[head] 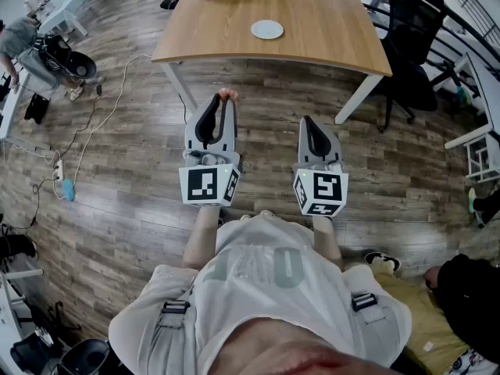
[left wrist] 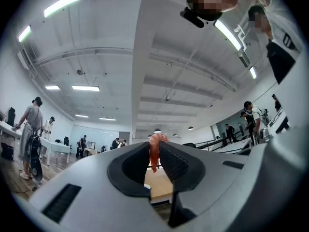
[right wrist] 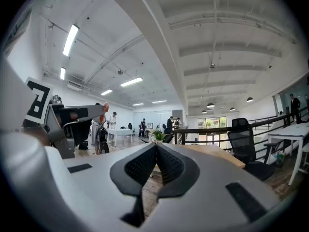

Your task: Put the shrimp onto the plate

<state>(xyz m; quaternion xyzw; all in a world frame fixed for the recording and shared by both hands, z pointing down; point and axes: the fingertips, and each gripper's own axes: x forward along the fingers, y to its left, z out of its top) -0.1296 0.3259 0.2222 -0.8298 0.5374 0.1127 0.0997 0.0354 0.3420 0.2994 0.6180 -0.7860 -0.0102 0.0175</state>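
Closest in, the left gripper is clamped on the shrimp. The orange shrimp is pinched right at the jaw tips and hangs down between them, held in the air over the wooden floor. Just beside it, the right gripper has its jaws pressed together with nothing between them. Further ahead stands the wooden surface, well apart from both grippers. The white plate sits on it, bare, near the middle. Off to the right of the surface, a black office chair.
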